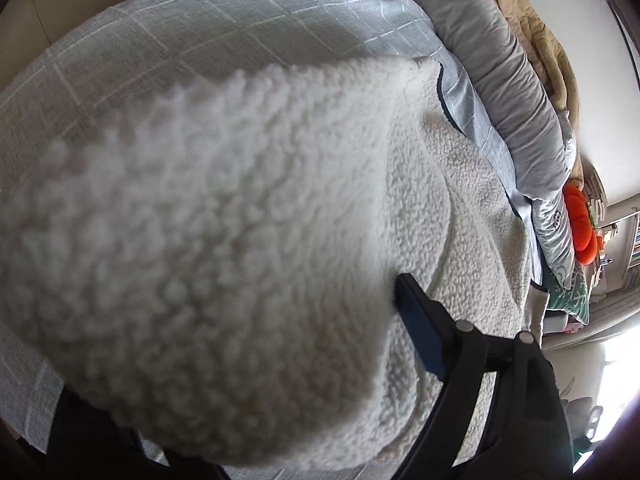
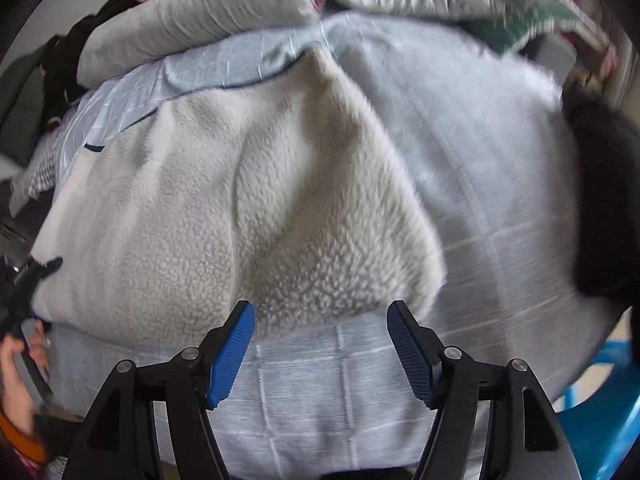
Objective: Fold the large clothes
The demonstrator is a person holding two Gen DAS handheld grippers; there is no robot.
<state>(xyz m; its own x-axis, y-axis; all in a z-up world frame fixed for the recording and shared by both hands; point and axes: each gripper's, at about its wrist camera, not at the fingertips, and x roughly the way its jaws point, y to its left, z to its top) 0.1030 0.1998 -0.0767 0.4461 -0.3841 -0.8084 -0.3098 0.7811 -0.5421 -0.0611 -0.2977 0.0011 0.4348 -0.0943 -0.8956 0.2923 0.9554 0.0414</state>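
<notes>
A cream fleece garment (image 2: 224, 208) is spread on a bed covered by a pale grey-blue checked bedspread (image 2: 304, 392). In the right wrist view one folded flap of the fleece is seen laid over the rest, its lower corner near the bedspread's near edge. The right gripper (image 2: 320, 320) is held just above that corner, its blue pads (image 2: 232, 352) spread apart with nothing between them.

In the left wrist view a blurred fold of the garment fills most of the picture. Only one blue pad (image 1: 420, 336) of the left gripper (image 1: 400, 320) is shown, beside the fleece; the other finger is hidden by the cloth, so its jaw state cannot be told. A grey rolled quilt (image 1: 512, 92) is laid along the bed's far edge, with an orange cushion (image 1: 580, 228) beyond it.
</notes>
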